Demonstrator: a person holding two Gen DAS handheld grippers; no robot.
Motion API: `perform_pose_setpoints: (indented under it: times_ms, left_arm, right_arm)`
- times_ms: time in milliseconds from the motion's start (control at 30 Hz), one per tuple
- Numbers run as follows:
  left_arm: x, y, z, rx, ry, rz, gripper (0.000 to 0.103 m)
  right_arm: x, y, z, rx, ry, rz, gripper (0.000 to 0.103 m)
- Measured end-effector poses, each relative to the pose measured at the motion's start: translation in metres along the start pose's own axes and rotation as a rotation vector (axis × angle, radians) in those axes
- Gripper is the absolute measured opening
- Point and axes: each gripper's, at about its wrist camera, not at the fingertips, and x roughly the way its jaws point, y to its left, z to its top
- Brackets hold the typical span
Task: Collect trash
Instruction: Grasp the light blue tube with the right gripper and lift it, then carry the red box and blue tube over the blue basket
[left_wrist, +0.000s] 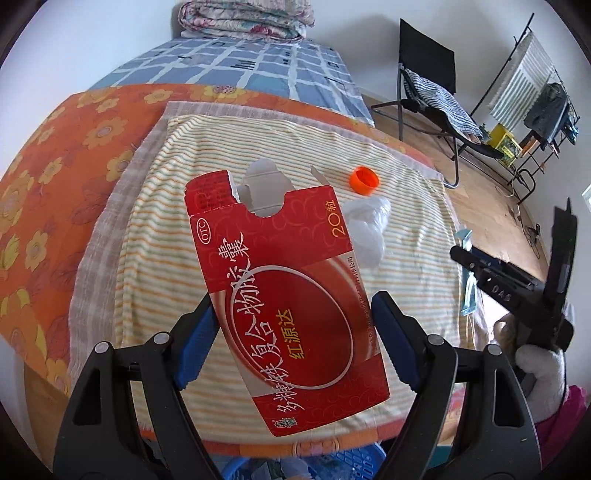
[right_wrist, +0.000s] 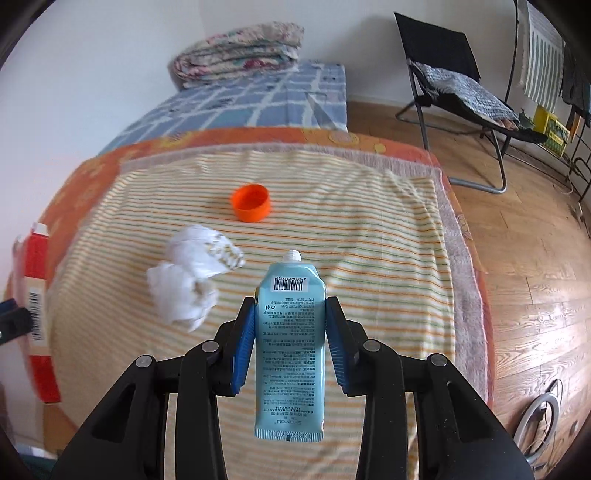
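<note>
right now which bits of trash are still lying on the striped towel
The orange cap and the crumpled white paper; the red box and blue tube are each gripped.

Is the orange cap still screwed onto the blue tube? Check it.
No: the blue tube shows a bare threaded neck, and the orange cap lies apart on the striped towel.

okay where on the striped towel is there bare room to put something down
Free: the striped towel right of the orange cap, out to its fringed edge, and the strip behind the cap. Crowded: the middle-left, where the crumpled tissue lies just in front of the cap.
</note>
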Motion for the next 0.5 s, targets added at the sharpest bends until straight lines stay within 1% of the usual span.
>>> perform_pose_setpoints:
  times_ms: [100,233,300,500]
  left_arm:
    - [-0.013,-0.003,-0.014,0.012,-0.013,0.004,0.083]
    - [-0.031,-0.006,-0.036,0.023,-0.028,-0.003,0.083]
    - [-0.039,-0.006,-0.048,0.023,-0.035,-0.008,0.083]
    - [-0.050,-0.005,-0.083,0.029,-0.019,-0.015,0.083]
  right_arm:
    - [-0.023,0.007,-0.007,-0.020,-0.035,0.004,0.035]
    - [-0.054,0.015,-0.019,-0.034,-0.073,0.031,0.035]
    - [-0.069,0.021,-0.028,-0.043,-0.081,0.056,0.035]
    - [-0.105,0.041,-0.065,-0.092,-0.101,0.121,0.035]
